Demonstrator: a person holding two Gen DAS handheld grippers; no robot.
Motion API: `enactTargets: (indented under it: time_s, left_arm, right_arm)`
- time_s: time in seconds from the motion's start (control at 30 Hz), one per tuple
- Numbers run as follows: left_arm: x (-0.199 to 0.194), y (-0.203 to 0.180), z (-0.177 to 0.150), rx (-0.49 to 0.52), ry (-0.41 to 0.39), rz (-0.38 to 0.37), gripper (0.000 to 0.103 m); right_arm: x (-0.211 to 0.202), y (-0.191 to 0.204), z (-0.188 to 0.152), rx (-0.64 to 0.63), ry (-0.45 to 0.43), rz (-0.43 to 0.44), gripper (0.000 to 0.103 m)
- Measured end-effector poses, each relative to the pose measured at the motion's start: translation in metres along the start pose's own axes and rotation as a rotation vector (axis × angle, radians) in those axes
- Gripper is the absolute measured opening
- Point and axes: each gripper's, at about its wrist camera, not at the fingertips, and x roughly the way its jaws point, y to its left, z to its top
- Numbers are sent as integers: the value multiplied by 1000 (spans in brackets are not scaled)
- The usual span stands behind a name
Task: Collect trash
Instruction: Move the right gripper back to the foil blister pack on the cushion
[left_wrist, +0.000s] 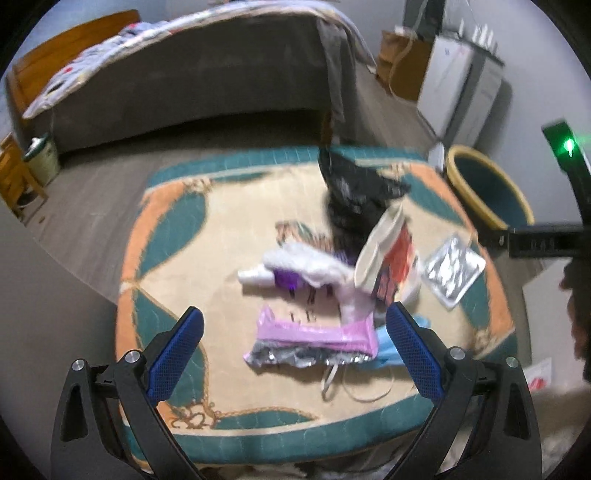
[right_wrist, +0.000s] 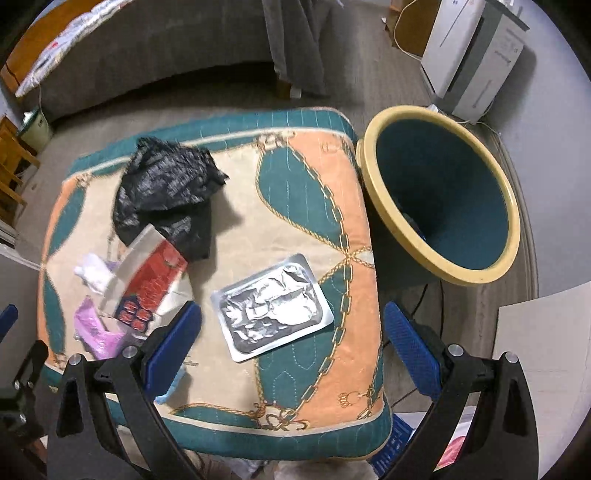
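Hovering both grippers over the litter; nothing held yet. Silver foil pouch (right_wrist: 272, 302) lies flat on the patterned cushion (right_wrist: 325, 177), apart from the other scraps and nearest the bin (right_wrist: 439, 192), which stands just beside the cushion's right edge. I judge the pouch light, thin and crinkly, likely slick; lying flat it offers no raised face, so I would pinch a sealed border edge or corner, not the middle.

Right gripper (right_wrist: 291, 325) has its jaws spread wide, empty, straddling the pouch from above. Left gripper (left_wrist: 295, 336) is likewise wide and empty, above the pink wrapper (left_wrist: 314, 332), which is soft film with a torn foil lining; any bunched fold should give a grip.

Beyond it: white tissue (left_wrist: 314, 264), very soft and weightless; an upright red-and-white carton or bag (left_wrist: 388, 258), leaning, probably empty and easy to tip; crumpled black plastic bag (right_wrist: 166, 184) at the far side. A loose white loop, perhaps a mask strap, lies near the cushion's front edge; too blurred to tell.
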Motion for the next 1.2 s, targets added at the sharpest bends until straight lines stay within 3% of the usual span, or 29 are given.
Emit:
enactTargets:
  time_s: [0.17, 0.57, 0.9, 1.0, 1.2]
  left_arm:
    - [25, -6, -6, 44, 88, -6, 98]
    - [62, -13, -13, 75, 187, 4, 98]
    - [85, 1, -10, 23, 241, 20, 98]
    - [90, 4, -9, 6, 248, 14, 98]
    - [94, 11, -7, -43, 256, -24, 94]
  right_arm:
    - [18, 10, 0, -49, 37, -26, 97]
    - [62, 37, -3, -183, 126, -44, 97]
    - [92, 37, -4, -203, 178, 0, 97]
    - [101, 49, -11, -257, 183, -27, 97]
    - [99, 49, -9, -225, 174, -13, 91]
